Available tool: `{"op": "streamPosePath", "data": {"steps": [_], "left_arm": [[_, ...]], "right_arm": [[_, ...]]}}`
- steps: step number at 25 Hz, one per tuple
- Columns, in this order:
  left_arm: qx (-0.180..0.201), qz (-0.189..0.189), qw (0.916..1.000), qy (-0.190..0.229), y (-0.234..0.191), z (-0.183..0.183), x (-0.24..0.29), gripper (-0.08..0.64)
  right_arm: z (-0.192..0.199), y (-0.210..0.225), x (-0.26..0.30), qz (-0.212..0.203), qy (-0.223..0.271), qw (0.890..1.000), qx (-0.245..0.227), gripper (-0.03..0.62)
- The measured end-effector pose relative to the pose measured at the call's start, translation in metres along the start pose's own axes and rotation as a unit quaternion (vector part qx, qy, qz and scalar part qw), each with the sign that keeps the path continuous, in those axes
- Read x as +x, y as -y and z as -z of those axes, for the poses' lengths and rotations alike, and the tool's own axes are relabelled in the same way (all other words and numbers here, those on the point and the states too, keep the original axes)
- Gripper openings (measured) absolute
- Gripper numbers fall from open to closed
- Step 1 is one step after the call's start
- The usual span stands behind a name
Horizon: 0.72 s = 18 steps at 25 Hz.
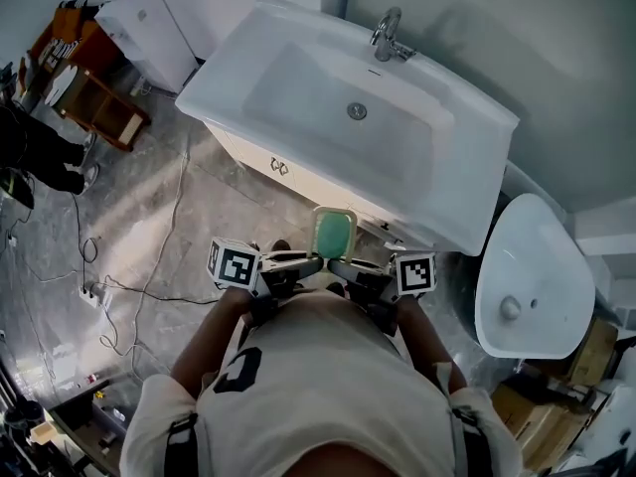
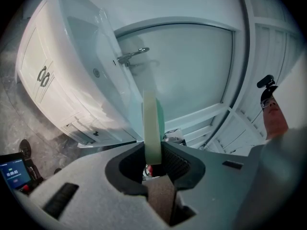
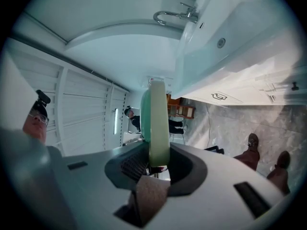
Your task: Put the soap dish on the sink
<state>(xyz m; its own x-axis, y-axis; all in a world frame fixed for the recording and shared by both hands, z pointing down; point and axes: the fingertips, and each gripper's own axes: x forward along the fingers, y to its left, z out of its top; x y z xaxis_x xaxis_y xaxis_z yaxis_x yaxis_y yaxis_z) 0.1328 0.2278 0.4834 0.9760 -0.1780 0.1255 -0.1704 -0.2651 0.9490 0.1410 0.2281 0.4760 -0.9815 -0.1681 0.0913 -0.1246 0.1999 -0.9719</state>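
**Grey marble floor (image 1: 149,227), dish short of the white sink (image 1: 467,187)**

My left hand-held gripper (image 1: 298,263) and right hand-held gripper (image 1: 346,266) each pinch one end of the green soap dish (image 1: 334,235), over the floor just before the sink's front edge. The head view shows its flat face. Each gripper view shows only its thin edge, clamped between narrow jaws.

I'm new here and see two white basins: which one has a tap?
The rectangular sink on the cabinet, with a chrome tap at its back edge. The oval basin beside it shows only a drain.
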Motion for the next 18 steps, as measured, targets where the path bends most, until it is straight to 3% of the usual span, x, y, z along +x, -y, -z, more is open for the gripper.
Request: {"op": "streamPosePath", "data": {"steps": [7, 18], "left_arm": [[-0.015, 0.029, 0.9994, -0.008, -0.008, -0.045, -0.035, 0.092], [-0.035, 0.07, 0.9968, 0.017, -0.031, -0.104, -0.076, 0.089]], "right_arm": [[-0.033, 0.0, 0.045, 0.028, 0.01, 1.0, -0.009, 0.11], [-0.072, 0.004, 0.104, 0.024, 0.017, 0.999, 0.018, 0.106]]}}
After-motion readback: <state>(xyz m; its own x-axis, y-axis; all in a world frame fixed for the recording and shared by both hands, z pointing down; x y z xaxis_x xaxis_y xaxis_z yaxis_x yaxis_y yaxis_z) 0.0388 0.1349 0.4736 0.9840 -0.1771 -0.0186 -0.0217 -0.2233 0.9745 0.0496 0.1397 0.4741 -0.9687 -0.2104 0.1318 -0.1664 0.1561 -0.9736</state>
